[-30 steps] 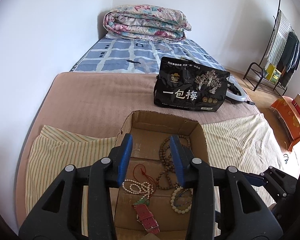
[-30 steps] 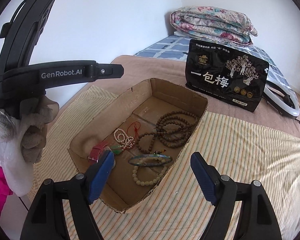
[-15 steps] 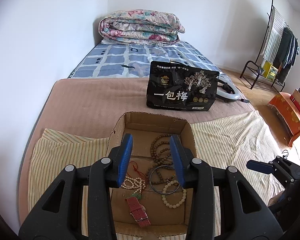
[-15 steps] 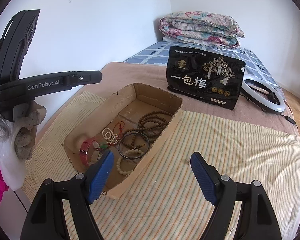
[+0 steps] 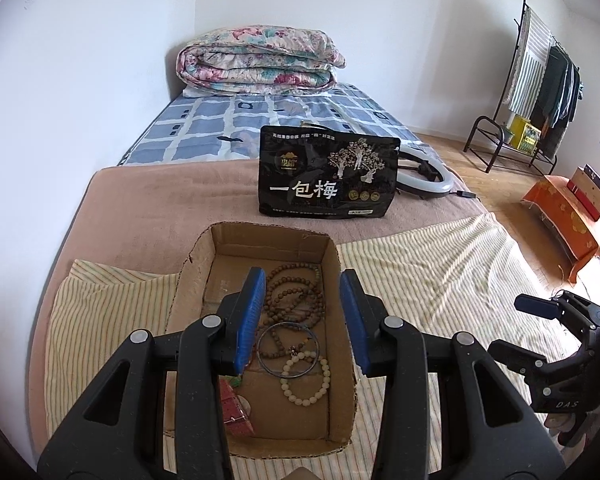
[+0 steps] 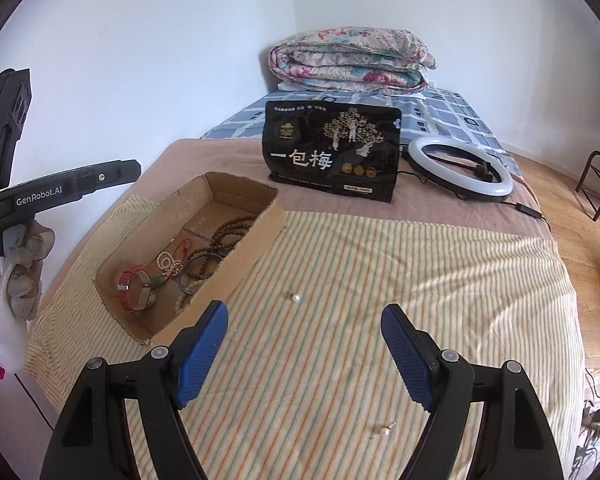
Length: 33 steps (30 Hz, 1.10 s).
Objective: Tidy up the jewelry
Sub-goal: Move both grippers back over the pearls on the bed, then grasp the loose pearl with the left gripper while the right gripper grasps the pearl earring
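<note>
Right wrist view shows two pearl earrings on the striped cloth: one beside the cardboard box, one near the right gripper. Both it and the left gripper gape, holding nothing. Inside the box lie one bangle, one pale bead bracelet.

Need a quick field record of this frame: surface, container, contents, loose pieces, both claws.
surface: striped cloth on bed
container: open cardboard box
contents: brown bead strands, dark bangle, pale bead bracelet, red strap
loose pieces: pearl earring beside box; second pearl earring near right claw
left claw: open, empty, above box
right claw: open, empty, above cloth
</note>
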Tool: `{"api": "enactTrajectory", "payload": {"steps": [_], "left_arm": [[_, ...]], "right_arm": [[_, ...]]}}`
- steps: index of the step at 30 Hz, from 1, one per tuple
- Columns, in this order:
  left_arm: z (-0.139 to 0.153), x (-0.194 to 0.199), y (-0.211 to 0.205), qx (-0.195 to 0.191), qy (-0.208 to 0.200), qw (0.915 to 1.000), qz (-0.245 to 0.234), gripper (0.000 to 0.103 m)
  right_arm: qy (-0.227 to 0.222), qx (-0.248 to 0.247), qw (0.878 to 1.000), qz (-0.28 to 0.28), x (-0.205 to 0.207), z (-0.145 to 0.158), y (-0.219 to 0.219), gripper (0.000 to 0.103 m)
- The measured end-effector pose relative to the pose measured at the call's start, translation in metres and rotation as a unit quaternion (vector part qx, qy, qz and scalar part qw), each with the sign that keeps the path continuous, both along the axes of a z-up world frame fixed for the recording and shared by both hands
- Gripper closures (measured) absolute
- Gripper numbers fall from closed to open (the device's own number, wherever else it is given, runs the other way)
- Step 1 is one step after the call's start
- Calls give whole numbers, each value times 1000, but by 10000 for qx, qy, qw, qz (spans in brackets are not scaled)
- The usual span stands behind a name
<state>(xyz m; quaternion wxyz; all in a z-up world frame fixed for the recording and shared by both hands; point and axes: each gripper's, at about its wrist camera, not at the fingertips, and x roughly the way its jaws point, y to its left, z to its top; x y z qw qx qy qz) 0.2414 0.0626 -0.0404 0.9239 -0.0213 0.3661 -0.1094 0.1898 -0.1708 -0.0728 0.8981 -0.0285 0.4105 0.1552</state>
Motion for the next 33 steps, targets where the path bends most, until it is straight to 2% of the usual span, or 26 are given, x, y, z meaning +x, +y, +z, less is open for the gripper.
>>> {"api": "enactTrajectory", "payload": {"steps": [8,17,26,33], "left_arm": [[-4,-9,-37,-29,44,9996,-274,64],[-26,-15,-88,-52,263,9981,-547,64],[-67,-15,-134,69,515,9967,-630,64],[-102,-5,-149,149,684,9965,-451,64]], "right_arm": [[56,-67,9995,-294,-14,-6,-46,22],[156,-143,9988,-443,-30,-24,-83,22],[271,-204,9985,-434,-43,-51,-101,23],[467,-98,9981,-402,-45,-76,-113,33]]}}
